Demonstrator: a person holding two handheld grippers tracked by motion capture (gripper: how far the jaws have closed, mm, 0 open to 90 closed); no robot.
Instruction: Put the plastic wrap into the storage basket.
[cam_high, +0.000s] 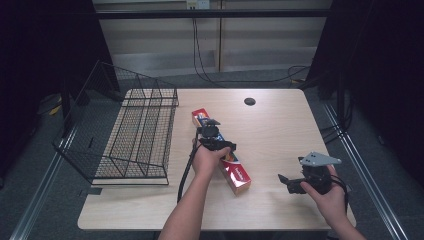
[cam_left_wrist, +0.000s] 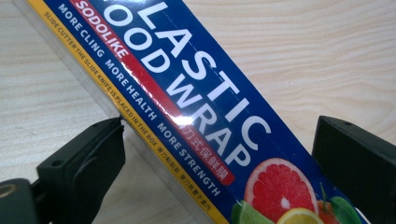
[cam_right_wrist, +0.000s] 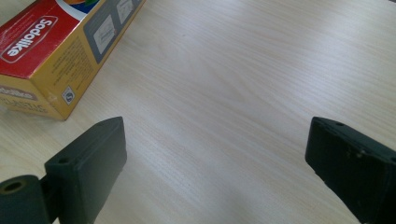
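One long plastic wrap box (cam_high: 221, 152) lies flat on the wooden table (cam_high: 280, 135), slanting across its middle. The left gripper (cam_high: 214, 136) hangs directly over the box, its two jaws spread wide with one on each side of the box (cam_left_wrist: 196, 116), not closed on it. The right gripper (cam_high: 295, 184) is off to the box's right, near the table's front edge, jaws also apart over bare wood. One empty wire basket (cam_high: 131, 135) sits to the left gripper's left.

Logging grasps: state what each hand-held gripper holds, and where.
Nothing held. Left hand-held gripper straddles the plastic wrap box mid-length, jaws open; right hand-held gripper open over table.
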